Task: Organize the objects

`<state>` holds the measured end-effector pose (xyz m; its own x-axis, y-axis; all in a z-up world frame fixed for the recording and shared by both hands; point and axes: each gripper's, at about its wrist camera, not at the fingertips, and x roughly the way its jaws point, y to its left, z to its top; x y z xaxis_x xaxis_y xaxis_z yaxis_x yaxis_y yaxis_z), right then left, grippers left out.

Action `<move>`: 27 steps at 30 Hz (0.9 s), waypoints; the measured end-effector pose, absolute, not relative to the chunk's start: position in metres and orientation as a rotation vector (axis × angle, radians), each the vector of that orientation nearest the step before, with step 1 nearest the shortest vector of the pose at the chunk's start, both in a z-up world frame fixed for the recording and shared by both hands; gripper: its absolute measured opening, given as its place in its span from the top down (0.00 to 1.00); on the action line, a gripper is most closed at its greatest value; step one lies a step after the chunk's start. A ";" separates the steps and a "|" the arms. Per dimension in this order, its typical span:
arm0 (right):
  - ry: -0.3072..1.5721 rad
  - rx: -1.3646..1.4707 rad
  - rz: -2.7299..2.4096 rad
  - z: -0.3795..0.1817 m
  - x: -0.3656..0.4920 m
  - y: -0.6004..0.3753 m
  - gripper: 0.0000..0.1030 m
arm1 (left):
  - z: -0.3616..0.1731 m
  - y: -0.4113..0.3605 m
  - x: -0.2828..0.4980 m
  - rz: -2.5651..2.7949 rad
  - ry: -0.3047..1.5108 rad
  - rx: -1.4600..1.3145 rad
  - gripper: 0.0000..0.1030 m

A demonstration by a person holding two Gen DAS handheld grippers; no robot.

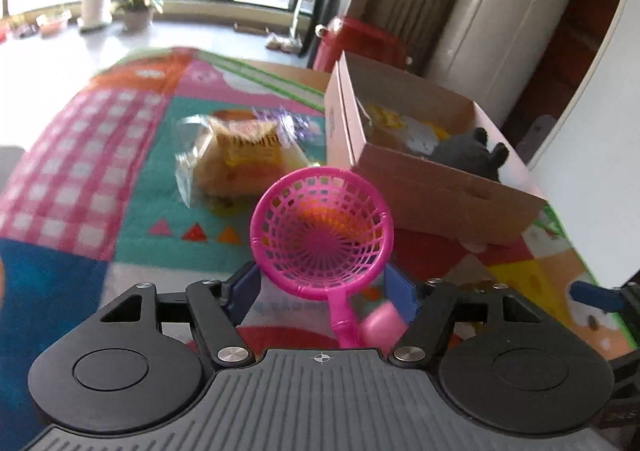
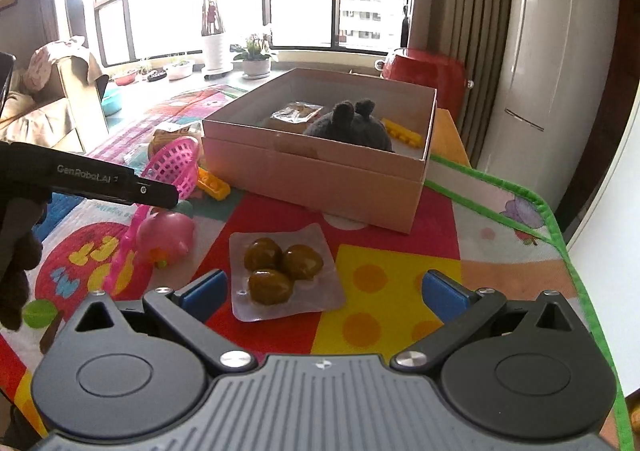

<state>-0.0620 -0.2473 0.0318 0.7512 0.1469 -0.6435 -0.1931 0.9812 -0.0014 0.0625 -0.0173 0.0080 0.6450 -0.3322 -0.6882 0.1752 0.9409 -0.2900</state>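
My left claw point(image 1: 320, 291) stands unclenched around the pink net scoop point(image 1: 322, 229), pads apart from it (handle running back under me); my right claw point(image 2: 324, 291) gapes over the wrapped chestnuts point(image 2: 282, 271).

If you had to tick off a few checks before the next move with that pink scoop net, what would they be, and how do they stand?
1. Pink net between left gripper fingers: ok.
2. Pads pressing on its handle: not ok, jaws apart.
3. Cardboard box has room: ok.
4. Pink toy pig clear of the net's handle: cannot tell.
5. Right gripper free: ok, open above the snack packet.
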 end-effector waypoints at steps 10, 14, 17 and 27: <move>0.727 -0.171 0.259 0.022 -0.041 -0.219 0.00 | 0.017 0.021 0.022 -0.325 0.824 -0.178 0.86; 0.765 -0.171 0.276 0.013 -0.018 -0.208 0.00 | 0.014 0.027 0.019 -0.312 0.818 -0.208 0.85; 0.796 -0.151 0.280 0.011 -0.011 -0.203 0.09 | 0.009 0.017 0.026 -0.290 0.831 -0.163 0.82; 0.812 -0.167 0.275 0.024 -0.051 -0.212 0.30 | 0.004 0.005 0.034 -0.276 0.828 -0.140 0.85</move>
<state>-0.0509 -0.2122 0.0240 0.6550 0.1782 -0.7343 -0.3051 0.9514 -0.0412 0.0338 0.0053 0.0044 0.6435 -0.2961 -0.7058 0.1873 0.9550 -0.2300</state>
